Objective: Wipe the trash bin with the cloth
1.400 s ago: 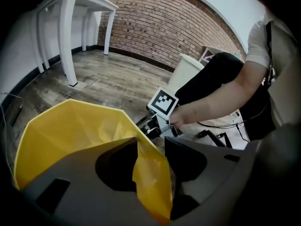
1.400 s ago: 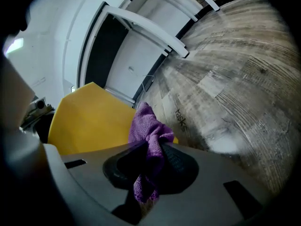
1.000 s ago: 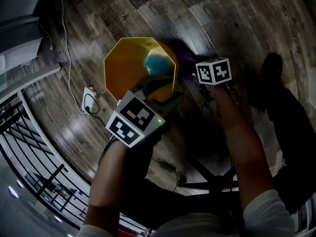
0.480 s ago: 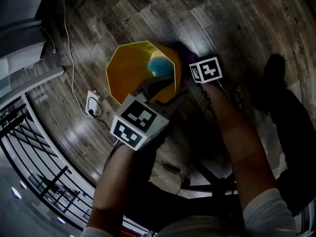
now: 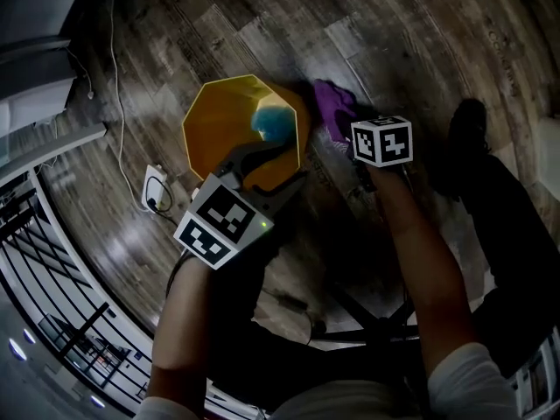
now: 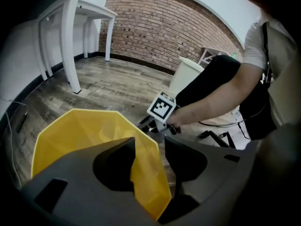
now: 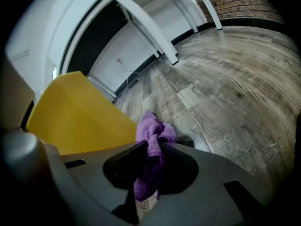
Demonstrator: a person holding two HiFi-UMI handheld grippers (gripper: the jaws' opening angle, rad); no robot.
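Standing on the wooden floor [image 5: 420, 42], the yellow trash bin [image 5: 219, 125] is open at the top and faceted, with a blue patch [image 5: 273, 122] showing deep inside it. The left gripper [image 6: 149, 146] is set on the rim nearest the person. Its fingers [image 6: 117, 166] straddle the thin yellow wall, one inside the bin and one outside, and the wall runs slantwise between them and meets both, so they grip the bin by its edge. In the head view the marker cube [image 5: 220, 223] of this gripper sits just below the bin.

The right gripper [image 7: 153, 147] is on the outer side of the bin, to the right of it in the head view, with its own marker cube [image 5: 381, 141] facing up. Its fingers [image 7: 127, 166] are closed on the purple cloth [image 7: 151, 135], which is bunched between them, bulging past their tips and hanging down behind. The cloth lies just beside the bin's outer wall; whether it touches the wall cannot be told.

A white power strip [image 5: 156, 189] lies on the floor left of the bin, with a white cable [image 5: 118, 86] trailing away from it. The left gripper view shows a brick wall [image 6: 169, 27] and white furniture legs [image 6: 70, 41] across the room.
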